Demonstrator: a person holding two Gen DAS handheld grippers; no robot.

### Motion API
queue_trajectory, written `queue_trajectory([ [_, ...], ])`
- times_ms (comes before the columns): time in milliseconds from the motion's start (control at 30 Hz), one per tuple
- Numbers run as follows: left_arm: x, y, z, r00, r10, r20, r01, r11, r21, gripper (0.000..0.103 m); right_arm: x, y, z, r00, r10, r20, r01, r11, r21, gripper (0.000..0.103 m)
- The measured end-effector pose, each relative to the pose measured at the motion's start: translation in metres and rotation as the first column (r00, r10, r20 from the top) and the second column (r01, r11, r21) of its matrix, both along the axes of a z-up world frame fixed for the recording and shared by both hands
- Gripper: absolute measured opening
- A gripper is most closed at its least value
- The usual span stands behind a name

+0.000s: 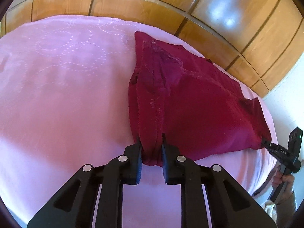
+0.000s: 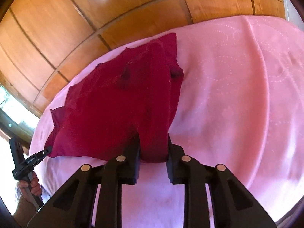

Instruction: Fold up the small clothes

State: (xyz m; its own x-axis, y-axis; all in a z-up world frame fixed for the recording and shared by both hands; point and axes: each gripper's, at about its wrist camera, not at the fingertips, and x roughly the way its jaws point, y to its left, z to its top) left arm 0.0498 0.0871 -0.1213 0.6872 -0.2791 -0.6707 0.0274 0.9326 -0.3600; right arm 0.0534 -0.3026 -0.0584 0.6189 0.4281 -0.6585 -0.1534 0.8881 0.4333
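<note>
A small dark red garment [image 1: 191,102] with lace trim lies stretched over a pink bedcover [image 1: 62,95]. My left gripper [image 1: 151,142] is shut on one near corner of the garment, which bunches between its fingers. My right gripper [image 2: 153,140] is shut on the other near corner of the same garment [image 2: 117,102]. Each gripper shows in the other's view, the right one [image 1: 266,144] at the far right and the left one [image 2: 46,152] at the far left, both clamped on the cloth edge. The near edge is lifted off the bedcover [image 2: 237,98].
A wooden panelled wardrobe [image 1: 171,5] stands behind the bed; it also fills the top of the right wrist view [image 2: 95,19]. A white wall [image 1: 288,95] is at the right. A window [image 2: 11,102] is at the left.
</note>
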Motion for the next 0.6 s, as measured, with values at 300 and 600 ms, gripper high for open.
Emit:
queue_trajectory([
  [300,-0.079,-0.018,-0.003,0.999,-0.014,-0.041,0.017,0.996,0.087,0.02,-0.052,-0.01,-0.023,0.993,0.055,-0.105,-0.06,0.997,-0.045,0.021],
  [600,-0.06,-0.037,0.034,0.989,0.099,0.109,-0.13,0.936,0.327,0.067,-0.036,0.016,0.015,1.0,-0.001,0.029,0.007,0.975,-0.222,0.066],
])
